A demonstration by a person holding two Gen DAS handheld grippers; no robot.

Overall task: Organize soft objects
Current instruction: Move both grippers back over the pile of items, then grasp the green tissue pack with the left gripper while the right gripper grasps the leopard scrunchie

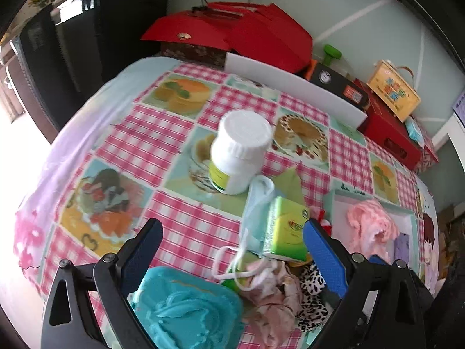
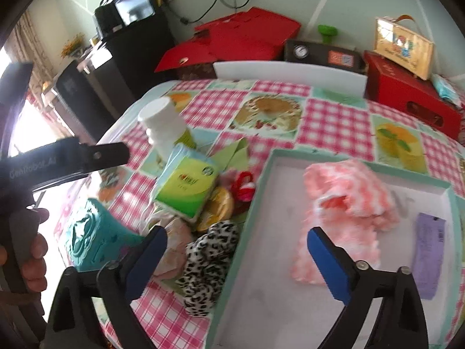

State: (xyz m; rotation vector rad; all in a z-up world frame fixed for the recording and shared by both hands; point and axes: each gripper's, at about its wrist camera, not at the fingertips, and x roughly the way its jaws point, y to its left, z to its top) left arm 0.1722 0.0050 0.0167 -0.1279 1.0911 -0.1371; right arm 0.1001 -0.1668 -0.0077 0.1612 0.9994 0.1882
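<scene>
A shallow white tray with a mint rim [image 2: 261,171] holds a pink fluffy cloth [image 2: 348,200] and a purple packet [image 2: 428,258]. It also shows in the left wrist view [image 1: 340,200]. My right gripper [image 2: 237,257] is open and empty above the tray's left rim. Beside that rim lie a leopard-print scrunchie [image 2: 205,264], a pale pink cloth [image 1: 273,293], a green tissue pack [image 2: 189,186] and a light blue face mask [image 1: 257,203]. My left gripper [image 1: 232,247] is open and empty over this pile, with a teal moulded piece [image 1: 186,308] between its fingers low down.
A white pill bottle [image 1: 238,151] stands mid-table on the pink checked cloth [image 1: 186,229]. A white board [image 1: 293,87], red boxes [image 1: 261,35], a black gauge box [image 1: 334,81] and a yellow carton [image 1: 392,90] line the far edge. A red trinket [image 2: 245,187] lies by the tray.
</scene>
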